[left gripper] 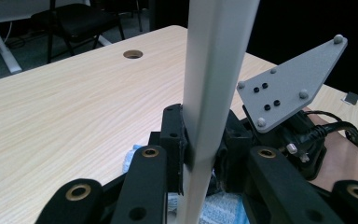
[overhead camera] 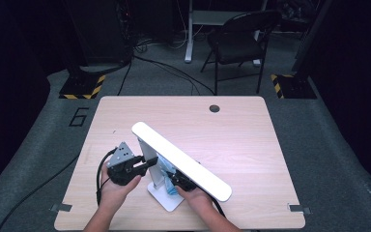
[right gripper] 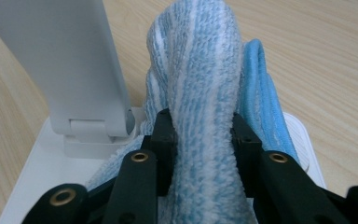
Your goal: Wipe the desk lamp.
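High view showed your left tool (overhead camera: pixel 147 164) pinching the lamp post (overhead camera: pixel 148 155), right tool (overhead camera: pixel 172 180) pinching the cloth (overhead camera: pixel 164 169); wipe gently, keeping the post steady.

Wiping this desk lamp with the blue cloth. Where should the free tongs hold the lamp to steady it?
Hold the flat upright post low, just above the base, from the side, as the left tongs already do. The right tongs grip the cloth beside the hinge.

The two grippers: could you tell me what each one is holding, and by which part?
The left gripper clamps the white desk lamp by its upright post, low down. The right gripper pinches a bunched fold of the blue-and-white cloth over the lamp's base.
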Action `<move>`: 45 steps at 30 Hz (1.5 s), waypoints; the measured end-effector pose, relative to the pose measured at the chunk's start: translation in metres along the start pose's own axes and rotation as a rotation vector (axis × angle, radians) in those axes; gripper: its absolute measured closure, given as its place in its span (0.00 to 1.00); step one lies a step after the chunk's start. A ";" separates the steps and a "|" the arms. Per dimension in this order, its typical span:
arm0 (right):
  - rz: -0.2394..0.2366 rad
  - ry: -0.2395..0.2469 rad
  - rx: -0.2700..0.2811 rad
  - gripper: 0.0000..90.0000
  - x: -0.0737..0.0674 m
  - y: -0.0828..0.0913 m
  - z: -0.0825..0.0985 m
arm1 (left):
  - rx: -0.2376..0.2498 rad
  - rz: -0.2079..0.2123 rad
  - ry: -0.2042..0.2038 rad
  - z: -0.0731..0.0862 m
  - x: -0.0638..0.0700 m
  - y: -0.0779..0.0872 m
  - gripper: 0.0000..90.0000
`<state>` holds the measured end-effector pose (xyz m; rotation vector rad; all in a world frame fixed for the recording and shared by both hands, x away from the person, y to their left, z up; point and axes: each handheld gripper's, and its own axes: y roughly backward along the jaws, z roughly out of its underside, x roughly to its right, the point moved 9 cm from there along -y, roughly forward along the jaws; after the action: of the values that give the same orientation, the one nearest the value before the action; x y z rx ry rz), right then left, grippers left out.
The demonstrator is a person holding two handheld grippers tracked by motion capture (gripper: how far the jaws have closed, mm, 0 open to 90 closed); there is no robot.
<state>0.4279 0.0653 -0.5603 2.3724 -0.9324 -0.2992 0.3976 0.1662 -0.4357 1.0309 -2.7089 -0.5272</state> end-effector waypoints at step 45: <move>0.151 -0.081 -0.078 0.76 0.086 0.022 0.002 | 0.010 0.005 -0.014 -0.002 -0.008 -0.001 0.80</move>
<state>0.4783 -0.0074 -0.5497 2.2192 -1.1111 -0.3678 0.4045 0.1709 -0.4348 1.0261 -2.7286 -0.5230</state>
